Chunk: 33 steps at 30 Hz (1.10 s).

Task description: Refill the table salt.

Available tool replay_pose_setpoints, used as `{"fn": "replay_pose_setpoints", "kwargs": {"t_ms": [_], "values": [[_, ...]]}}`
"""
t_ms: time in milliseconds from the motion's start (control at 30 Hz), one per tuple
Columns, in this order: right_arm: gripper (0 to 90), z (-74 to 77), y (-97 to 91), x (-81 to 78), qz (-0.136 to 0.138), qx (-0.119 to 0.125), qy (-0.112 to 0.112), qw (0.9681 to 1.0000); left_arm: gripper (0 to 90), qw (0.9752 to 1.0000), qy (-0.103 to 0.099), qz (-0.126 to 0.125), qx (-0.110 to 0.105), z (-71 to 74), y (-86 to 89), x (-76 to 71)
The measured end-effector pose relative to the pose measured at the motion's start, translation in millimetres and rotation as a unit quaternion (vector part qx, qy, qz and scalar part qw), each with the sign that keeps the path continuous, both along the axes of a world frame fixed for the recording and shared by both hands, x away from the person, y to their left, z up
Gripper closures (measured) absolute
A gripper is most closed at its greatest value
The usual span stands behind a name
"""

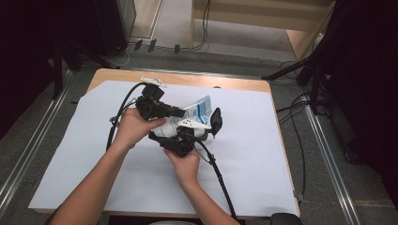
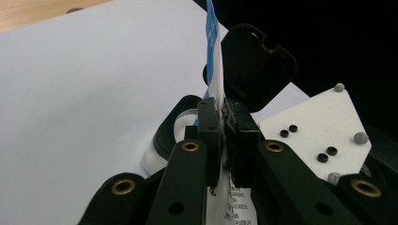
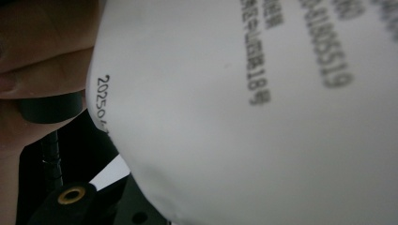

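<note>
Both grippers are held up over the middle of the table. A white pouch [image 1: 201, 108] with blue print at its top stands edge-on in the left gripper view [image 2: 212, 56]. My left gripper [image 1: 180, 112] [image 2: 224, 122] is shut on its thin edge. Just behind it is a white round container [image 2: 151, 159] with a black rim and an open black flip lid [image 1: 216, 121] [image 2: 256, 65]. My right gripper [image 1: 178, 140] sits under the pouch, its grey plate [image 2: 319, 126] facing up. The pouch's printed face [image 3: 234, 117] hides the right gripper's jaws.
A white sheet [image 1: 244, 154] covers the wooden table [image 1: 117, 75]. Black cables [image 1: 220, 178] trail from both grippers across it. A hand [image 3: 37, 42] is close on the left of the right gripper view. Dark stands [image 1: 319, 70] and floor cables lie beyond the table's right edge.
</note>
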State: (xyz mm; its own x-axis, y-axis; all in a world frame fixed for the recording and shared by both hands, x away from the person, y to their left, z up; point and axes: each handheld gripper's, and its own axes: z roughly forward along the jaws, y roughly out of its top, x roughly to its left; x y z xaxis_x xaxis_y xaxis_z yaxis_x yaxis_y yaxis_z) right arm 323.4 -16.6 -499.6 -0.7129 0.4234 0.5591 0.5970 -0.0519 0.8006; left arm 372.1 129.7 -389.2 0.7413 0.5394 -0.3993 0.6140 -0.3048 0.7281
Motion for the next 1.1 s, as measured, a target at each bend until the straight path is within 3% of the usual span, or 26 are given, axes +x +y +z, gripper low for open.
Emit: {"fn": "replay_pose_setpoints", "kwargs": {"t_ms": [700, 1100], "values": [[65.5, 1.3, -3.6, -6.2, 0.004, -0.052, -0.024, 0.9984, 88.7, 0.9993, -0.012, -0.03, 0.017, 5.1, 12.2, -9.3], [65.0, 4.1, -7.0, -7.4, 0.01, -0.081, -0.04, 0.9959, 88.6, 0.999, -0.013, -0.042, 0.013, 10.1, 26.3, -13.5]]}}
